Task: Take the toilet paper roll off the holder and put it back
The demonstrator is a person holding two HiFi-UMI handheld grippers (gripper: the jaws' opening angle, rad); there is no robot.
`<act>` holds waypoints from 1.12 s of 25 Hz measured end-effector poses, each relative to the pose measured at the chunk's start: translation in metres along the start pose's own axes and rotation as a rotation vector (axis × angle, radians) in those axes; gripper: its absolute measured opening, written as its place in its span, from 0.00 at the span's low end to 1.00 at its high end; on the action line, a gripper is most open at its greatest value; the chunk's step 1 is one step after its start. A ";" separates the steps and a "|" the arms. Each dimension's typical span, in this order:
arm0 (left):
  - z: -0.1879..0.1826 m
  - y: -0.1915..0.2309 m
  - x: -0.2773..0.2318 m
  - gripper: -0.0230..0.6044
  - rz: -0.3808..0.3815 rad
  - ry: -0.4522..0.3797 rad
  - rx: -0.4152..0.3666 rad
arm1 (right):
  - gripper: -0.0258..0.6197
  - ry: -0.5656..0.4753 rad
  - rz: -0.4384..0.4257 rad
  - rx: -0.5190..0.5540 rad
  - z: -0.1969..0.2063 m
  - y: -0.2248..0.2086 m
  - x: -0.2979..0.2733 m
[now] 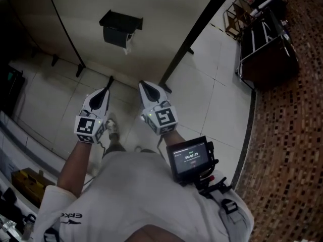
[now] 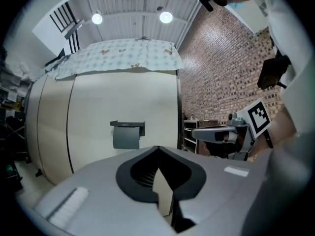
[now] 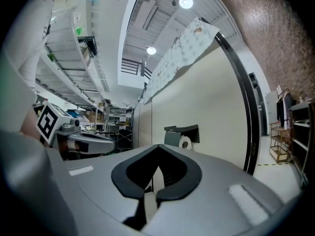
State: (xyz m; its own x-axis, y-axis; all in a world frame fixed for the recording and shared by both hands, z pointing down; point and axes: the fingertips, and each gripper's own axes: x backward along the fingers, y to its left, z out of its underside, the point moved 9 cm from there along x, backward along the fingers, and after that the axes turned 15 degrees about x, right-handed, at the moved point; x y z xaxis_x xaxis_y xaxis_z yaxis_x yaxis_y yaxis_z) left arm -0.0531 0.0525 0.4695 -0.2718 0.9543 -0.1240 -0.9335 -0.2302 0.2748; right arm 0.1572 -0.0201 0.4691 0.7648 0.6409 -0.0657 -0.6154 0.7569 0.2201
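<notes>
A black toilet paper holder (image 1: 121, 26) is fixed to the cream partition wall, and the white roll (image 1: 128, 42) hangs under its cover. Both grippers are held up well short of it, side by side, pointing at the wall. My left gripper (image 1: 109, 80) is shut with nothing in it, and so is my right gripper (image 1: 142, 84). In the left gripper view the holder (image 2: 127, 126) is straight ahead beyond the closed left gripper (image 2: 157, 149). In the right gripper view the roll (image 3: 185, 142) shows under the holder (image 3: 181, 130), past the closed right gripper (image 3: 158, 147).
A black post (image 1: 194, 32) runs along the partition's right end. A dark metal rack (image 1: 265, 42) stands at the upper right, beside a brown brick-patterned surface (image 1: 295, 135). White floor tiles (image 1: 214, 84) lie below. A recording device (image 1: 191, 158) hangs on the person's chest.
</notes>
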 end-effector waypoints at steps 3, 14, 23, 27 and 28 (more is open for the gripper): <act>0.006 -0.020 0.025 0.04 -0.037 -0.007 -0.012 | 0.06 0.014 -0.006 -0.012 -0.001 0.012 0.021; -0.001 -0.037 0.059 0.04 -0.051 -0.052 0.012 | 0.06 0.051 0.033 0.016 -0.026 0.042 0.057; -0.007 -0.031 0.077 0.04 -0.015 -0.052 0.021 | 0.06 0.088 0.103 0.007 -0.043 0.068 0.067; -0.009 -0.033 0.074 0.04 -0.001 -0.058 0.026 | 0.06 0.100 0.119 -0.003 -0.044 0.068 0.070; -0.009 -0.033 0.074 0.04 0.001 -0.058 0.028 | 0.06 0.101 0.119 -0.004 -0.044 0.069 0.070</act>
State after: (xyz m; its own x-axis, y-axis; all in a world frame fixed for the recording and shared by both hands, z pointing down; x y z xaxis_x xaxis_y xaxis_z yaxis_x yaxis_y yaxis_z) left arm -0.0441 0.1288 0.4430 -0.2584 0.9636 -0.0685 -0.9260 -0.2268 0.3018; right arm 0.1598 0.0830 0.4367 0.6637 0.7353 -0.1369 -0.7013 0.6755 0.2279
